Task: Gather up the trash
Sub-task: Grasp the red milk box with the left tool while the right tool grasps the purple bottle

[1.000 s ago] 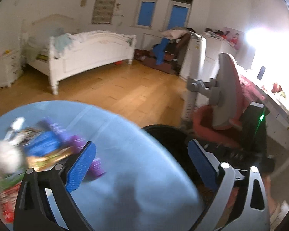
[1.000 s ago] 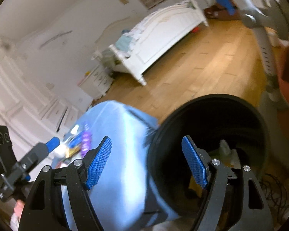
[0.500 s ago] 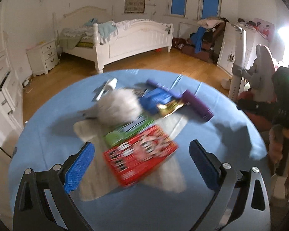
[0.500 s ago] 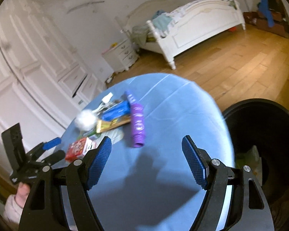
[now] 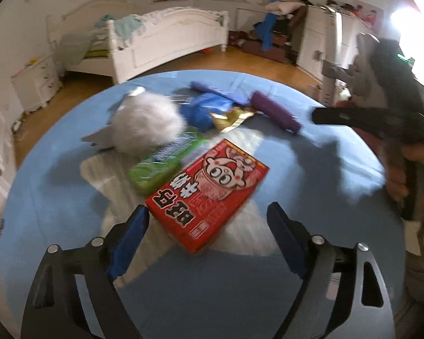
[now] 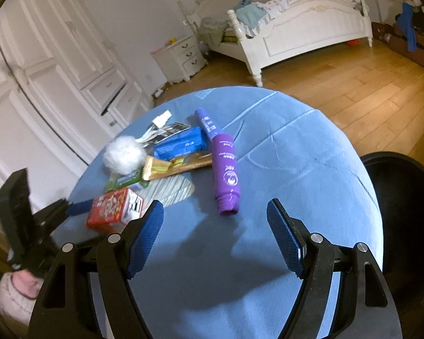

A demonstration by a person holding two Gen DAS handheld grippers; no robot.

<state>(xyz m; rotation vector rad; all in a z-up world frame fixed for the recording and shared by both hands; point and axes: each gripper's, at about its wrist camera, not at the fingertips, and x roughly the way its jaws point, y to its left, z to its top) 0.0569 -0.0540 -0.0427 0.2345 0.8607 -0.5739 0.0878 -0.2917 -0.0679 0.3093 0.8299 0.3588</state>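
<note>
While most of the trash is not yet picked up from the blue tabletop (image 6: 282,147), I judge the job to be at an early or middle stage: the red box (image 5: 209,192), green packet (image 5: 161,163), white fluffy ball (image 5: 144,125), blue packet (image 6: 181,142), gold wrapper (image 6: 178,165) and purple tube (image 6: 226,169) all lie in a loose cluster on it. The black bin (image 6: 404,212) stands at the tabletop's edge on my right; its inside is too dark to tell what it holds. My left claw (image 5: 207,237) is closing, with the near corner of the red box between its blue pads, one pad just beside the box but neither plainly pressing on it. My right claw (image 6: 214,237) is spread and empty, hovering over bare cloth just short of the purple tube's open end. The pile is crowded: the green packet lies beside the box and under the ball, and the wrapper touches the tube, so lifting one may drag another. A white bed (image 6: 296,28) and wooden floor (image 6: 353,84) lie beyond, well clear.
</note>
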